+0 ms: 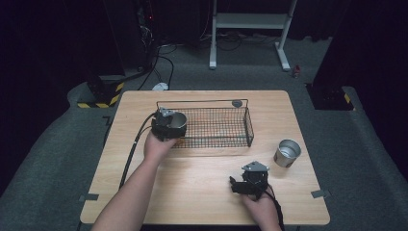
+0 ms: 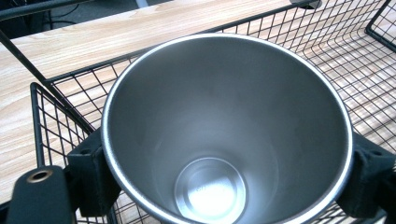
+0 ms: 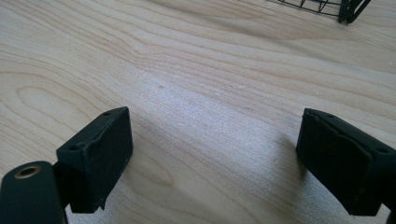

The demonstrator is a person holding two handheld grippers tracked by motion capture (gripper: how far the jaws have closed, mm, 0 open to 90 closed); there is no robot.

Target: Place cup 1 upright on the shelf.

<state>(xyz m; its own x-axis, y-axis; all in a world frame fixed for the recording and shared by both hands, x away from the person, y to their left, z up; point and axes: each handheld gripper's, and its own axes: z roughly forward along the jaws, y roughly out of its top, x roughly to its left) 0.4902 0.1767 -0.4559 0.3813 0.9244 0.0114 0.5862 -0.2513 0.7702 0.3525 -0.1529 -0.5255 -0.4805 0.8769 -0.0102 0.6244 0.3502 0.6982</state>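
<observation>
Left gripper view, cup point(image 2: 224, 140) gripped, basket point(image 2: 51, 116) edge

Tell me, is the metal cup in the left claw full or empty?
Empty. The left gripper view looks straight into the cup, and its bare shiny bottom shows, with nothing inside.

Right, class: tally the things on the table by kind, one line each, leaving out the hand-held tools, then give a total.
Steel cups: 2, one gripped by the left tool at the basket's left end, one standing on the table right of the basket.
Wire baskets: 1.
Total: 3
</observation>
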